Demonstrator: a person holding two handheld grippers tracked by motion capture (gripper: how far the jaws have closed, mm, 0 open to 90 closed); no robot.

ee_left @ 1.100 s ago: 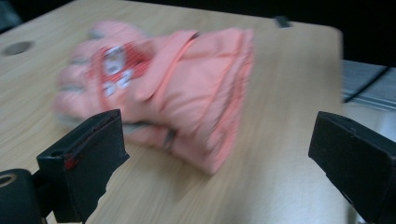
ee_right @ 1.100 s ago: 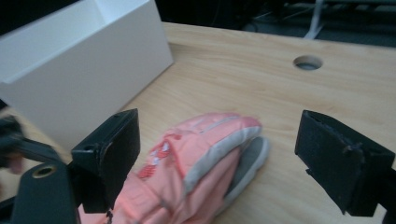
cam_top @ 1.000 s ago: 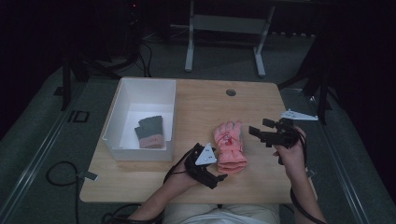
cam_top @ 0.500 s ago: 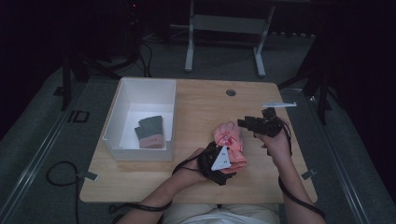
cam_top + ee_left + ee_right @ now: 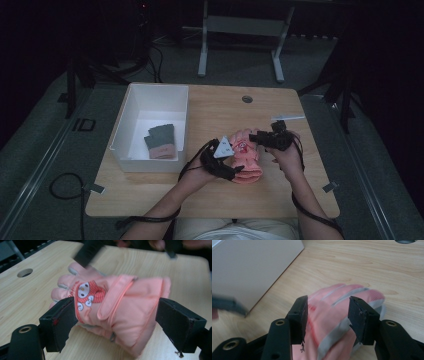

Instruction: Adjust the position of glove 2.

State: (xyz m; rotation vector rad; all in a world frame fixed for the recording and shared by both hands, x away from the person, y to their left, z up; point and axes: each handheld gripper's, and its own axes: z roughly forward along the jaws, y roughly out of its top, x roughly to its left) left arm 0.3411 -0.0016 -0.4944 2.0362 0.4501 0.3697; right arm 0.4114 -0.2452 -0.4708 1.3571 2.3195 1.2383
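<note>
A pink glove (image 5: 247, 156) with a cartoon patch lies mid-table on top of more pink and grey glove material. My left gripper (image 5: 236, 168) reaches in from the left. In the left gripper view its jaws (image 5: 116, 301) have just been closing and press on both sides of the glove's (image 5: 120, 302) wide back and cuff. My right gripper (image 5: 256, 136) comes from the right at the finger end. Its jaws (image 5: 328, 300) have just closed in and pinch the pink, grey-striped fingers (image 5: 342, 297). One right jaw appears blurred in the left gripper view.
A white bin (image 5: 122, 127) stands at the table's left with a pair of dark gloves (image 5: 161, 140) inside; its wall (image 5: 249, 265) is close to the pink glove. A round hole (image 5: 247, 99) is at the table's back, with a thin white strip (image 5: 287, 118) to the right.
The left gripper moved right onto the glove's cuff end. The right gripper came left and down onto the fingers. Both sets of jaws narrowed around the glove.
</note>
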